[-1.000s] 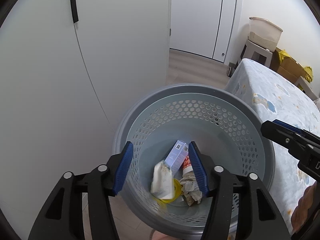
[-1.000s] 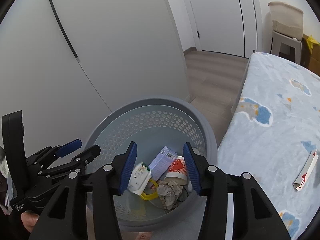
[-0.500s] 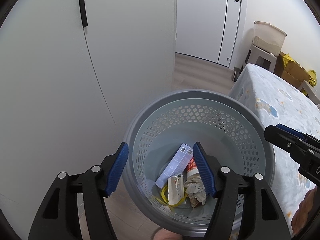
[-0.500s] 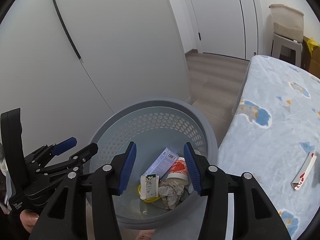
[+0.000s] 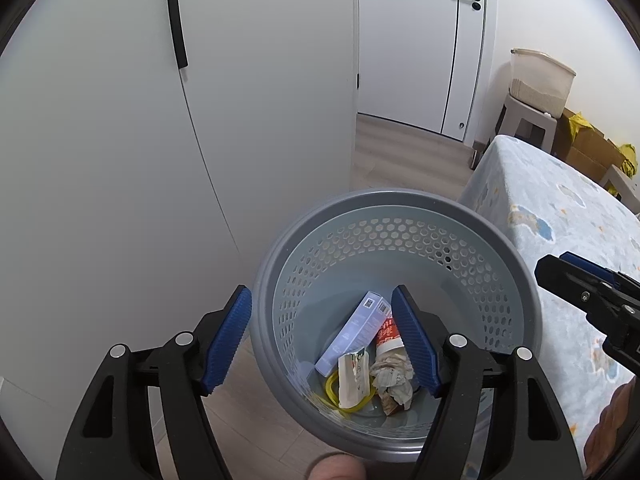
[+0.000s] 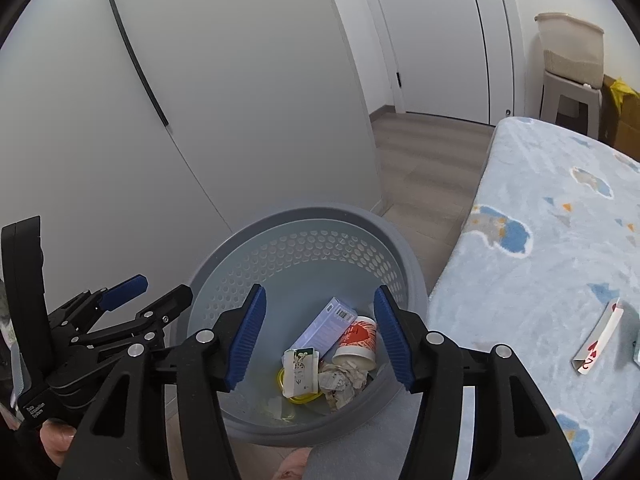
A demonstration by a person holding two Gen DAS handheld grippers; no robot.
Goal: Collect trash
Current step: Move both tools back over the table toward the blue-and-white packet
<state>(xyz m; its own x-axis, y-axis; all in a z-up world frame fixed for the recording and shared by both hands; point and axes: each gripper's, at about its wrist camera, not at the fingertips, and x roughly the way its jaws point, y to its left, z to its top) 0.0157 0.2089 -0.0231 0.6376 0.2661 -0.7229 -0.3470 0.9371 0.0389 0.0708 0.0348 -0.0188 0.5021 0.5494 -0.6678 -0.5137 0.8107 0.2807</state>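
A white wardrobe (image 5: 120,160) with a black handle (image 5: 176,12) stands beside a white door (image 5: 408,40). A tub (image 6: 570,50) sits on a stool (image 6: 572,94) near the bed (image 6: 540,240).

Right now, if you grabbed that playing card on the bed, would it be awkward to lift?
Probably. The card looks thin and bent, so it should flex easily. It likely weighs almost nothing. The bed cover looks plush, so the fingers might sink in around it.

Grey bin (image 5: 400,204) with honeycomb-perforated pale wall, lavender box (image 5: 352,332), red-and-white paper cup (image 6: 356,340), yellow ring (image 5: 332,392), white crumpled paper (image 5: 394,376), pale blue blanket (image 6: 560,240) with blue and orange cloud shapes, black grippers' blue ribbed pads (image 5: 228,340)
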